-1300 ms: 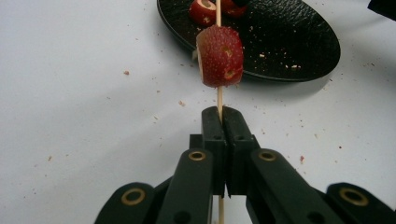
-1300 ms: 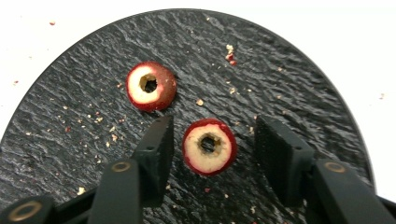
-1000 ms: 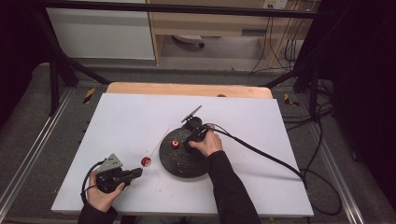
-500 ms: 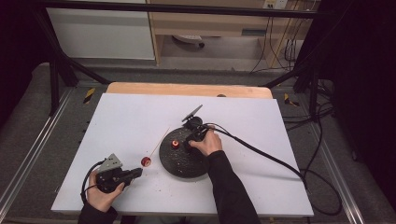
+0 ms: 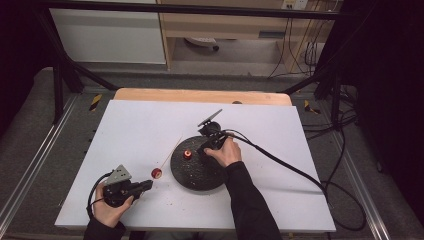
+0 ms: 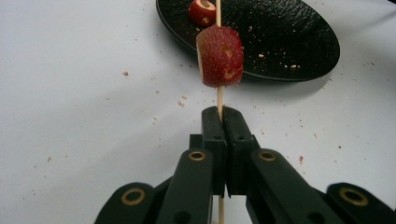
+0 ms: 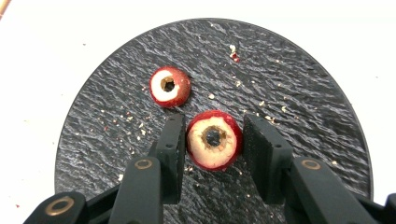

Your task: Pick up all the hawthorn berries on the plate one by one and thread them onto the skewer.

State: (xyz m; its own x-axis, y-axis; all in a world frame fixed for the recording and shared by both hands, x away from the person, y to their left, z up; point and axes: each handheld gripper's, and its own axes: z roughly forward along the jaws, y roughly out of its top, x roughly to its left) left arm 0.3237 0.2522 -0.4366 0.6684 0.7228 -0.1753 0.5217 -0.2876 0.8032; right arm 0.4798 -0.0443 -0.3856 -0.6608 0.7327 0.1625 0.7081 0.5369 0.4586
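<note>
Fruit (image 7: 214,145) sits cored-face up on the dark plate (image 7: 299,93), clenched between the right claw (image 7: 212,156) jaws. The left claw (image 6: 219,135) grips a skewer (image 6: 219,100) whose length runs straight ahead, one slice (image 6: 220,56) threaded just beyond its tips, pointing toward the plate where the right hand works.

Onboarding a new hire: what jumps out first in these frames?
The red fruit piece threaded on a thin skewer, which the left gripper pinches shut just below it. Next, the black plate mid-table, where the right gripper has its fingers around a cored fruit, with another lying beside it.
</note>
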